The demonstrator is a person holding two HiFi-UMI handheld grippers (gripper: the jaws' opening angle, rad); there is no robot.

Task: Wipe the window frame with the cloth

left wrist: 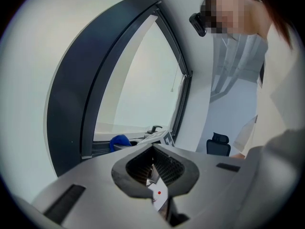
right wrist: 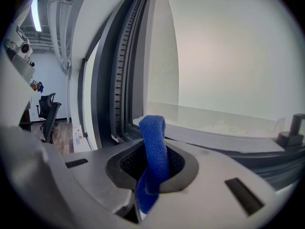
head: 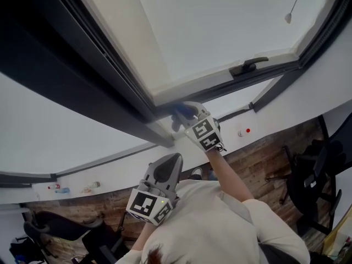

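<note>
Evidently soft and limp, the cloth [right wrist: 153, 140] is pinched mid-fold by the right gripper [right wrist: 151, 175]; left gripper [left wrist: 155, 173] closed, empty.

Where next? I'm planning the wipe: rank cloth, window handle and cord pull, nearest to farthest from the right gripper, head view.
1. Cloth: held in the right gripper, at the frame.
2. Handle: along the frame, image right.
3. Cord pull: top right, farthest.
</note>
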